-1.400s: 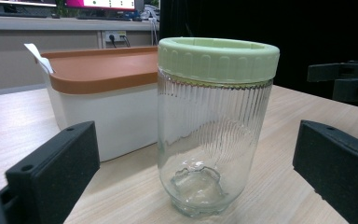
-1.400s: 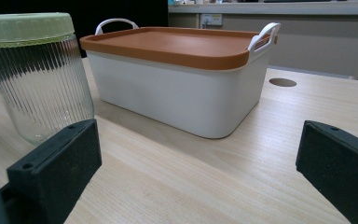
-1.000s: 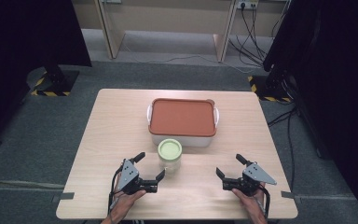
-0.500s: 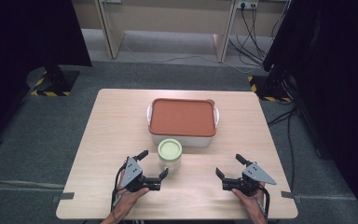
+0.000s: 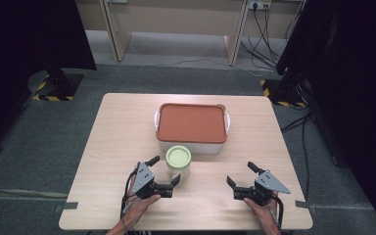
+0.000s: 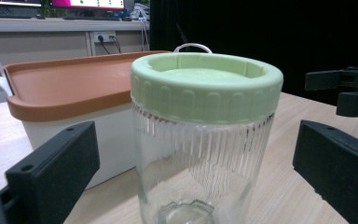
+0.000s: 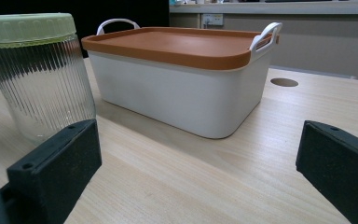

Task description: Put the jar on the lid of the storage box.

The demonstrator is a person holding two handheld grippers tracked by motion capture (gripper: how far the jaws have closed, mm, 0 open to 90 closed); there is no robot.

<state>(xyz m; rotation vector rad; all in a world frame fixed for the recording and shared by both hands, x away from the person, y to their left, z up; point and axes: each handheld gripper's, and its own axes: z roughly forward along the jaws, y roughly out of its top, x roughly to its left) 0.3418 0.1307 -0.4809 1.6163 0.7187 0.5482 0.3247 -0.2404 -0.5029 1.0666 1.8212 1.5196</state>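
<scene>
A ribbed glass jar (image 5: 178, 164) with a pale green screw lid (image 6: 205, 79) stands upright on the wooden table (image 5: 127, 127), just in front of a white box (image 5: 191, 142) with an orange lid (image 5: 191, 122). My left gripper (image 5: 165, 170) is open at the jar's left side. In the left gripper view the jar (image 6: 200, 149) stands in the gap between the spread jaws, which do not touch it. My right gripper (image 5: 241, 174) is open and holds nothing, well to the right of the jar (image 7: 37, 79), facing the box (image 7: 182, 98).
The box has white handles (image 7: 265, 32) at both ends and its lid is on. A small round hole (image 7: 284, 82) is in the tabletop beyond the box. Bare table lies between the two grippers. Dark curtains and cables surround the table.
My left gripper has moved a little to the right, up to the jar, so the jar now stands between its jaws. The right gripper, jar and box have stayed put.
</scene>
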